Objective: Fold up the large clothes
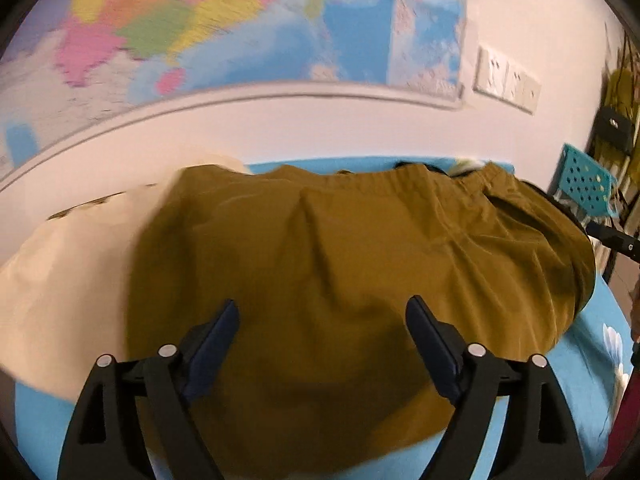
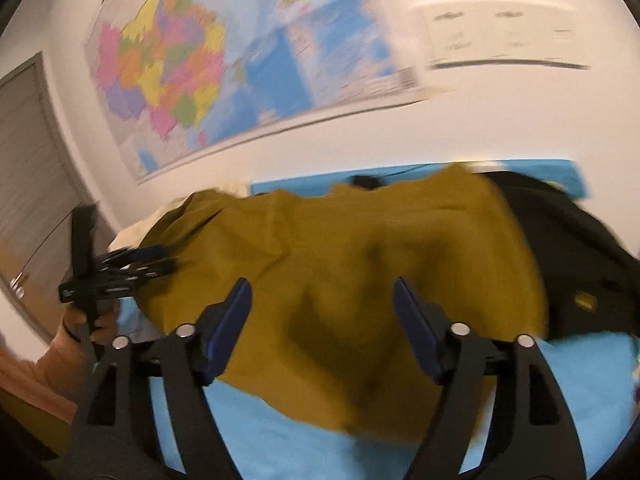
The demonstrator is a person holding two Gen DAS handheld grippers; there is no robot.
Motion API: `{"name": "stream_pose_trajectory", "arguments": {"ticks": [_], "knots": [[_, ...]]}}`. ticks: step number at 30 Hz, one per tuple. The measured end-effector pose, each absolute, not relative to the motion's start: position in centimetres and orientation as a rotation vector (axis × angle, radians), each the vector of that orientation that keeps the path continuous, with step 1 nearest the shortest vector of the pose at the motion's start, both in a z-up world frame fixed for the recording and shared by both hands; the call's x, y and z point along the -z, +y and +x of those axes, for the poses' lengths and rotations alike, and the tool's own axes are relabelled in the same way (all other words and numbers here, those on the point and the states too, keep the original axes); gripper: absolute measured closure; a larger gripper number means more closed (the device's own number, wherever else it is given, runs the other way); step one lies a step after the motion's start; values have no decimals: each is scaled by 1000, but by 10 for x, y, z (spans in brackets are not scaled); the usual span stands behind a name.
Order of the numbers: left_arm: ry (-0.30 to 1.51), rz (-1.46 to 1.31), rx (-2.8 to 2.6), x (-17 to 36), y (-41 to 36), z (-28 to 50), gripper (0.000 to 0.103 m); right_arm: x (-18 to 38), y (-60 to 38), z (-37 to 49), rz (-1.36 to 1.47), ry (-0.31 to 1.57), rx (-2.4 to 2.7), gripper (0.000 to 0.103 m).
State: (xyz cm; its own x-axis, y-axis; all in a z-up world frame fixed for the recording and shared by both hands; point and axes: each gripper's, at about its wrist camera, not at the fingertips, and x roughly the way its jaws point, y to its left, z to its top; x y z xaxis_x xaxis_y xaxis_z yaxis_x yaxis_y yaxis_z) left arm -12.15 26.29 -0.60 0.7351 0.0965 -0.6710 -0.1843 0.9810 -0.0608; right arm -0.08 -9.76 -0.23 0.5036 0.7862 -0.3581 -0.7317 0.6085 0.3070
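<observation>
A large mustard-brown garment [image 1: 340, 264] with an elastic waistband at its far edge lies spread on a blue sheet [image 1: 580, 392]. My left gripper [image 1: 322, 312] is open just above its near part and holds nothing. In the right wrist view the same garment [image 2: 360, 280] lies on the blue sheet [image 2: 280, 440]. My right gripper [image 2: 322, 296] is open over it and empty. The left gripper [image 2: 120, 268], held by a hand, shows at the garment's left edge in that view.
A cream cloth [image 1: 72, 280] lies left of the garment. A black garment [image 2: 580, 264] lies on its right. A wall with a coloured map [image 1: 240, 20] and sockets [image 1: 508, 80] is behind. A teal perforated basket [image 1: 584, 184] stands at far right.
</observation>
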Motion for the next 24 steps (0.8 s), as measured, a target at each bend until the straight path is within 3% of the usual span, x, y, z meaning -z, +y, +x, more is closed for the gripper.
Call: {"name": "stream_pose_trajectory", "arguments": {"ticks": [1,7,10,14,16,17,18,19,21,24], "knots": [[707,-148,-165,4,270,-138,19,7,-111,1,149,506,-899,19],[664,-265,-229,11,311,-199,13,54,-143,17,236,642,-826,17],[717,-308,-219,30,321,-205,12,66,-133,26,221,671,-834,12],[754,-335,-178,48,319,-188,12,75,-118,37,216,694,-863,13],[744,-343,-135,51,315,-181,13,77,-112,43,219,704,-917,31],[738,-351,-98,52,313,-178,23,75,-110,44,209,702,-913,35],[746,-363,-76,53,310,-173,35,72,-110,43,203,695,-925,55],[757,-359,-84,53,308,-171,38,66,-114,41,206,679,-947,73],[756,-358,-62,46,304,-175,60,49,-130,33,271,644,-1006,85],[714,-451,62,23,309,-198,74,14,-156,3,284,553,-1064,88]]}}
